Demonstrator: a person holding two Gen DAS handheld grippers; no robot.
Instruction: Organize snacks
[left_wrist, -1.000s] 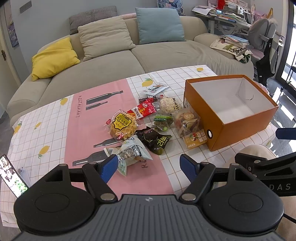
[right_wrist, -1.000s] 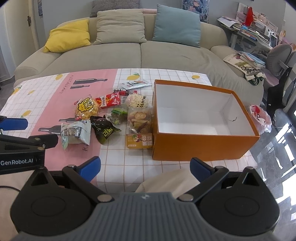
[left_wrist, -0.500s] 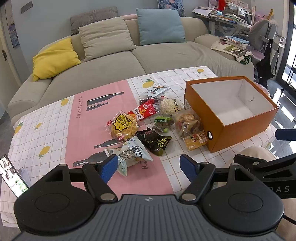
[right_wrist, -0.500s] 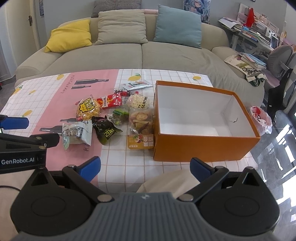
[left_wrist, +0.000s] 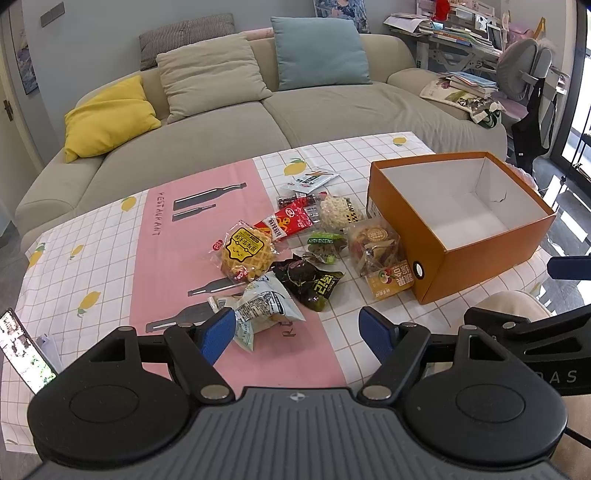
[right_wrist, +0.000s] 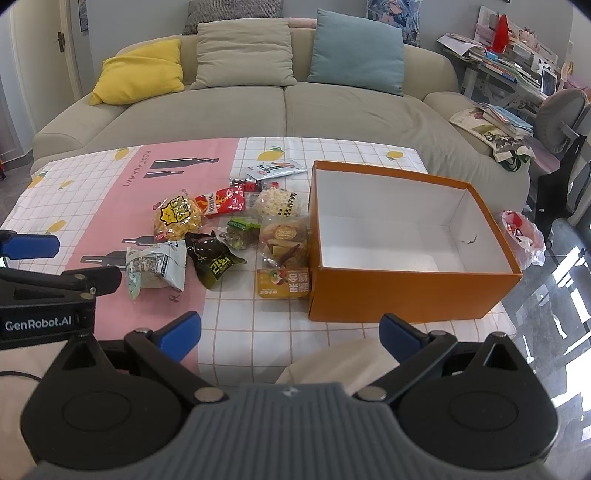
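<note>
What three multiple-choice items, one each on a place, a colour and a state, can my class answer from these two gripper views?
1. Where does the orange box stand relative to the snack pile?
A. To its right
B. To its left
C. On top of it

2. What colour is the waffle packet?
A. Blue
B. Yellow
C. White

3. What state is the box in?
A. Closed with a lid
B. Full of snacks
C. Open and empty

Key: 1 A, the snacks lie left of its wall; 2 B, its label and waffle show yellow; 3 C, its bare white inside is visible.
</note>
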